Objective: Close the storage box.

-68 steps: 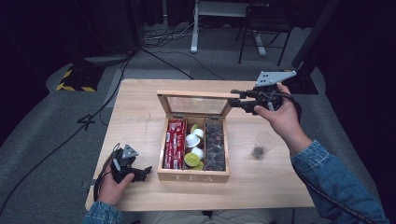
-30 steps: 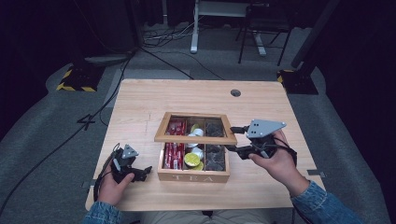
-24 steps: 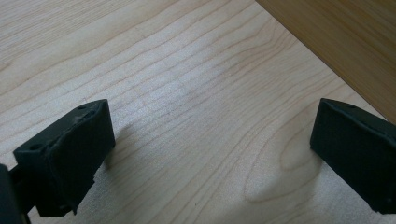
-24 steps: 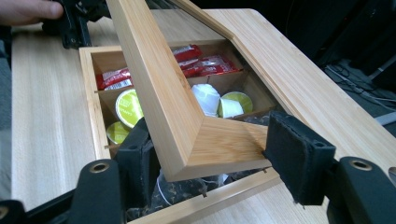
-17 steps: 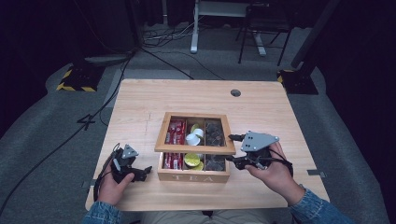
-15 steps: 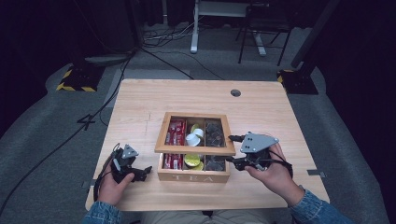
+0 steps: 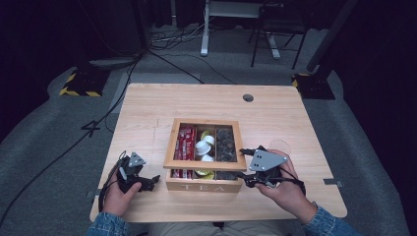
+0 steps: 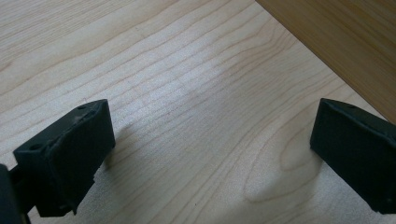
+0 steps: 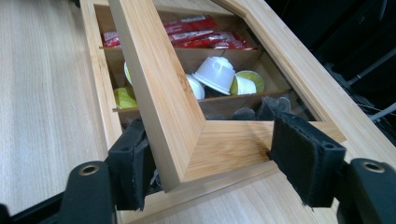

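A wooden tea box is seen near the six o'clock edge of the tabletop, its glass-paned lid lowered over the compartments but lifted a little at the corner. The right hand-held gripper is held at the lid's three o'clock corner – in the right gripper view that wooden corner sits between the two black jaws, one pad pressed to its edge, the other just beside it, so a firm clamp cannot be told. Red sachets, white cups and yellow-green pods are seen under the lid. At nine o'clock of the box, the left hand-held gripper is rested on the tabletop – jaws spread wide, bare wood between them, nothing held.
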Tool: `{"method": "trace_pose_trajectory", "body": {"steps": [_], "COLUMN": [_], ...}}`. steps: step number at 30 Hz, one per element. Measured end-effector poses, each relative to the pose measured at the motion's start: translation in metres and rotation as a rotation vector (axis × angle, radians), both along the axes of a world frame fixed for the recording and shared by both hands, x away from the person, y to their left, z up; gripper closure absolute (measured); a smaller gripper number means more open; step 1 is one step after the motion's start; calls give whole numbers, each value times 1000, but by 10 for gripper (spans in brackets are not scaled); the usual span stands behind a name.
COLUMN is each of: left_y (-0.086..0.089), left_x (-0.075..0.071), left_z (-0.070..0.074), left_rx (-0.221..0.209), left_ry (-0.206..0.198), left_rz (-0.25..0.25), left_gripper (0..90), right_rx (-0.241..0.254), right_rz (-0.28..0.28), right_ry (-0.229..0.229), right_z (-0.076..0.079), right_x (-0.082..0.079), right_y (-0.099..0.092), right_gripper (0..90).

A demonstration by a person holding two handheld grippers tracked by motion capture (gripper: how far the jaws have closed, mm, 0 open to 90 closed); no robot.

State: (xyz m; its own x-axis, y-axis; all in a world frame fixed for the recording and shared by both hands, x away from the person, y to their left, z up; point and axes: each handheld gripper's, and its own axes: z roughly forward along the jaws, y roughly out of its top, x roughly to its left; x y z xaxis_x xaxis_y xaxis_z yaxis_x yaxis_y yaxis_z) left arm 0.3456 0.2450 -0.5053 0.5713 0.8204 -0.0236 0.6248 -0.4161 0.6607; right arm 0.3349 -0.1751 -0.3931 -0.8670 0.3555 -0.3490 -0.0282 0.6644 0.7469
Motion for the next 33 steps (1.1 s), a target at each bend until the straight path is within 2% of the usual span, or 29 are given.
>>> {"method": "trace_pose_trajectory", "body": {"steps": [16, 23, 26, 33], "left_y": [0, 0, 0, 0], "left_x": [0, 0, 0, 0], "left_z": [0, 0, 0, 0], "left_rx": [2, 2, 2, 1], "left_ry": [-1, 0, 0, 0], "left_rz": [-3, -2, -3, -2], "left_gripper": [3, 3, 2, 2], "right_rx": [-49, -55, -57, -84], "right_rz": [1, 1, 2, 7], "right_ry": [-34, -12, 11, 4], "right_z": [-21, -24, -27, -30], "right_x": [-11, -13, -13, -13], "right_y": [4, 5, 5, 7], "right_gripper": [297, 289, 276, 275]}}
